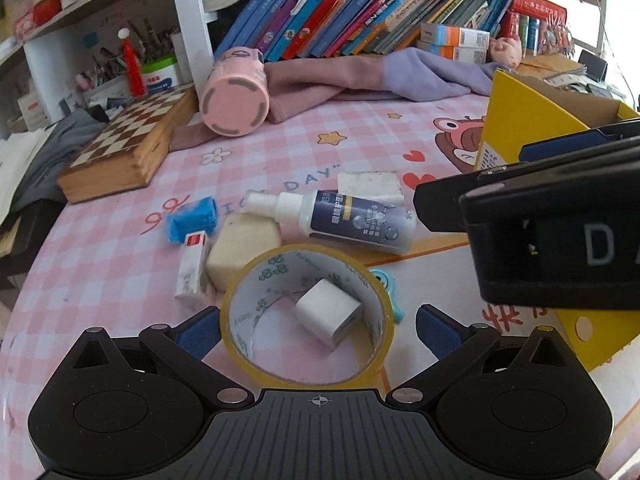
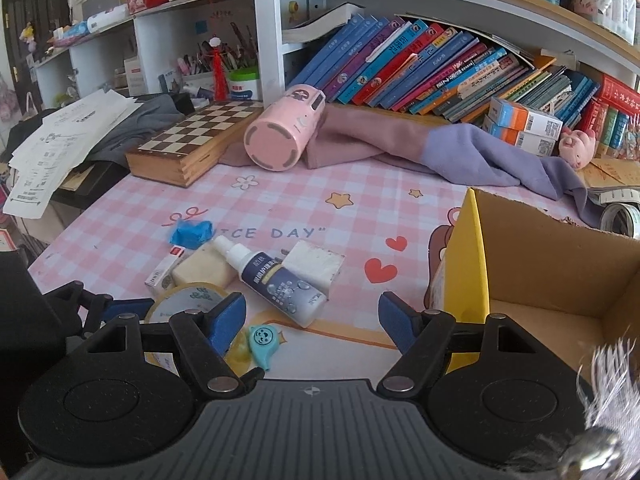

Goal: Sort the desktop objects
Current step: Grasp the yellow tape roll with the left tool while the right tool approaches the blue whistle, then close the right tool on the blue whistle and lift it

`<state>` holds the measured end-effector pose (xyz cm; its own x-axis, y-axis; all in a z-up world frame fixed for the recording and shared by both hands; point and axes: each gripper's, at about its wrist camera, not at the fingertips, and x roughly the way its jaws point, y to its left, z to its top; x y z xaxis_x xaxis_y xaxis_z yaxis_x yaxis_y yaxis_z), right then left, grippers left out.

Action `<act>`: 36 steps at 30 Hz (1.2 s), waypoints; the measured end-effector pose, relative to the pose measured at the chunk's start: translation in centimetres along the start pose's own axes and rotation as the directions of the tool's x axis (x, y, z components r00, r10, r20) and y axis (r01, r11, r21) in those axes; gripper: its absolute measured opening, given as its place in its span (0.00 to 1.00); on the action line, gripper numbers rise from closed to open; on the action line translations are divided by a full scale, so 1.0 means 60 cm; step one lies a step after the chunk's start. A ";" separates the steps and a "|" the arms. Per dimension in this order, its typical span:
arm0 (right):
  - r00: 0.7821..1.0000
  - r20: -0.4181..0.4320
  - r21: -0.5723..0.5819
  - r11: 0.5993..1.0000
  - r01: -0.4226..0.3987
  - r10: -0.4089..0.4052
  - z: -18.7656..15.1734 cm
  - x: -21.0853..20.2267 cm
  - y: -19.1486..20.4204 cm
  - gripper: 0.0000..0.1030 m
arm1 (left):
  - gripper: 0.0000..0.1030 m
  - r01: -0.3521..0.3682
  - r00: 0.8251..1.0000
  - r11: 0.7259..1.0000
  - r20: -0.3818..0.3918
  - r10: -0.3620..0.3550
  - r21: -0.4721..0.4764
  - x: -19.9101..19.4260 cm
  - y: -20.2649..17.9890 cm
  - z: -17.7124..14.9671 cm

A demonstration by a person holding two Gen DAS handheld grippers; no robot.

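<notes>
Left wrist view: left tongs [image 1: 318,330] gape wide around the tape roll [image 1: 306,314] (untouched); right tongs [image 2: 312,318] wide, empty.

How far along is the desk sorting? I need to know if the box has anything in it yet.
Barely started, it seems. The visible part of the cardboard box looks bare. Both grippers are open and empty: the left gripper straddles the tape roll, which rings a white charger cube; the right gripper hovers nearby. The spray bottle, blue wrapper and teal clip remain unsorted.

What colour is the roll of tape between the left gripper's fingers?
The tape roll is yellowish-tan, its white inner core printed with green; clearest in the left wrist view.
</notes>
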<state>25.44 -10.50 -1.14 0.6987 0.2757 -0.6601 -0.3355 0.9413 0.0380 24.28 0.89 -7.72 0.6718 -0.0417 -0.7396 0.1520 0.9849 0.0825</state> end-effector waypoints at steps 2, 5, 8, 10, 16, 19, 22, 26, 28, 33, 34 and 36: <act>1.000 -0.005 0.004 1.000 -0.003 0.003 -0.001 0.002 -0.003 0.71 | 0.99 0.006 1.000 1.000 -0.008 -0.006 -0.008 0.003 0.002 0.000; 1.000 -0.005 -0.010 1.000 -0.005 0.005 -0.001 0.005 -0.001 0.70 | 0.96 0.009 1.000 1.000 -0.025 -0.010 -0.023 0.008 0.006 -0.002; 1.000 -0.007 -0.023 1.000 -0.013 0.013 -0.001 0.007 0.003 0.68 | 0.85 -0.011 0.999 0.999 -0.044 0.009 -0.037 0.012 0.010 -0.004; 1.000 -0.012 -0.028 0.999 -0.023 0.023 -0.001 0.010 0.006 0.67 | 0.85 -0.003 0.999 0.998 -0.049 0.000 -0.061 0.009 0.017 -0.004; 0.997 -0.060 -0.059 0.997 -0.058 0.055 -0.004 0.033 0.019 0.63 | 0.84 0.007 1.000 0.987 -0.015 -0.009 -0.161 -0.048 0.054 -0.012; 0.992 -0.104 -0.077 0.994 -0.073 0.065 -0.011 0.051 0.029 0.60 | 0.84 -0.003 1.000 0.977 -0.012 0.001 -0.212 -0.075 0.075 -0.025; 0.986 -0.149 -0.076 0.993 -0.093 0.081 -0.015 0.072 0.037 0.56 | 0.84 -0.024 0.999 0.966 -0.030 0.017 -0.256 -0.087 0.091 -0.035; 0.978 -0.188 -0.077 0.992 -0.104 0.089 -0.020 0.096 0.044 0.50 | 0.84 -0.067 0.998 0.963 -0.021 0.064 -0.261 -0.108 0.104 -0.039; 0.975 -0.203 -0.073 0.992 -0.104 0.087 -0.022 0.107 0.045 0.46 | 0.84 -0.082 0.997 0.960 -0.013 0.081 -0.268 -0.120 0.110 -0.040; 0.971 -0.226 -0.081 0.992 -0.096 0.075 -0.025 0.129 0.046 0.41 | 0.84 -0.107 0.994 0.951 -0.031 0.102 -0.289 -0.128 0.120 -0.044; 0.970 -0.231 -0.086 0.992 -0.096 0.074 -0.025 0.133 0.047 0.40 | 0.84 -0.110 0.994 0.951 -0.031 0.105 -0.289 -0.129 0.120 -0.044; 0.970 -0.234 -0.099 0.990 -0.096 0.070 -0.027 0.138 0.048 0.37 | 0.84 -0.113 0.994 0.952 -0.027 0.110 -0.285 -0.131 0.120 -0.041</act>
<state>29.24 -5.83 -7.72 0.5059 0.2878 -0.8132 -0.4619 0.8865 0.0265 18.32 8.70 -2.93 0.6649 0.0716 -0.7435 -0.1382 0.9900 -0.0283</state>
